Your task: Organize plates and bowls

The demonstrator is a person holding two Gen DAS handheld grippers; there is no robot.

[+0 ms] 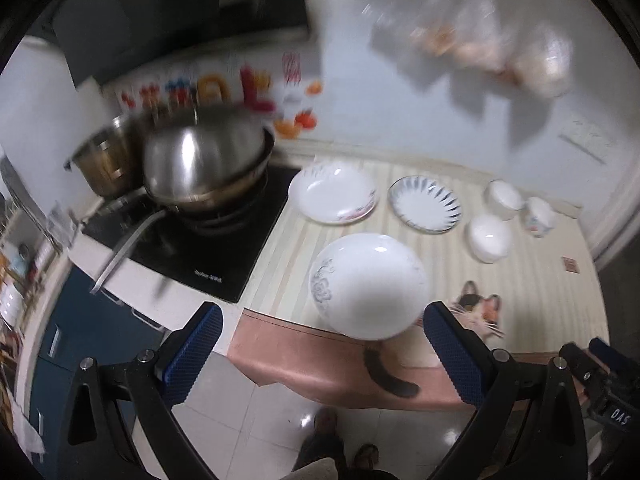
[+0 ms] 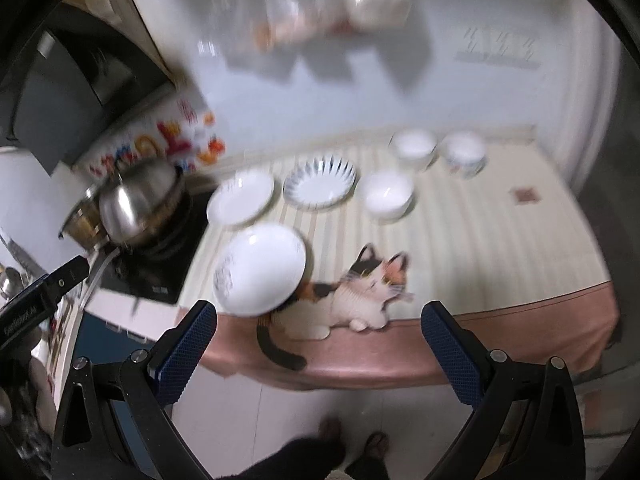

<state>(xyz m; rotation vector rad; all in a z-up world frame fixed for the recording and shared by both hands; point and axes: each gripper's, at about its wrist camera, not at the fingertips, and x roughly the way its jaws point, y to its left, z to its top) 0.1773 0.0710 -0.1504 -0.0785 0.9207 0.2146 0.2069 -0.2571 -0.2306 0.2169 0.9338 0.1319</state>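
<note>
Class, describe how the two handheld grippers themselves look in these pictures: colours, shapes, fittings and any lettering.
The left gripper and right gripper look alike: black angular frames with silver round bolts, each carrying two fingers faced with blue dimpled pads. In the right wrist view, the other gripper's black body bears white lettering, too blurred to read. No cables or sleeves show.

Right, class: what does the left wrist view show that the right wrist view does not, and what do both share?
Only the left wrist view shows the right gripper at its right edge, and only the head of the cat picture.

Only the right wrist view shows the left gripper at its left edge, and the cat picture nearly whole.

Both share three plates, including the near plate, three bowls, the pots on the stove, and open fingers holding nothing.
</note>
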